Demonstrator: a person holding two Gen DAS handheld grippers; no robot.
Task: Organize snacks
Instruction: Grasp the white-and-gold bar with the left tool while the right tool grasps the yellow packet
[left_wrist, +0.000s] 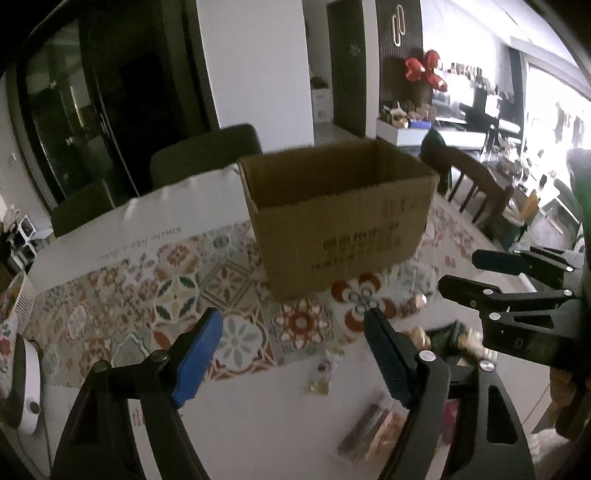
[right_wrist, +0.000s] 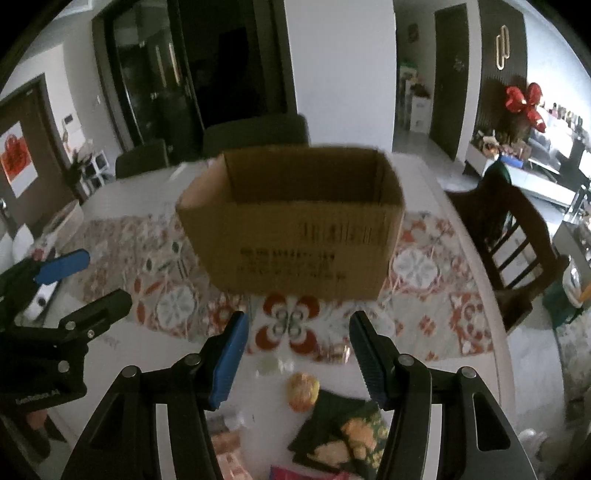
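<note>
A white dining table (right_wrist: 461, 373) fills the middle of the room, with a floral tile-patterned runner (right_wrist: 424, 273) laid across it. An open cardboard box (right_wrist: 291, 236) stands upright on the runner, black print on its near side. The snacks lie on the bare white strip at the near edge: a dark green packet (right_wrist: 343, 432) with a round yellowish snack (right_wrist: 303, 391) just beside it, and a brownish wrapped pack (left_wrist: 369, 432) a little to the left.

The left gripper (left_wrist: 295, 354) hangs above that strip, fingers spread with nothing between them. The right gripper (right_wrist: 297, 354) hovers above the green packet, likewise spread and empty.

Dark chairs (right_wrist: 255, 134) stand behind the table, a wooden chair (right_wrist: 517, 236) to its right. Beyond are a white pillar (right_wrist: 343, 74), dark glass doors (right_wrist: 155, 81) and a red bow (right_wrist: 524, 101).
</note>
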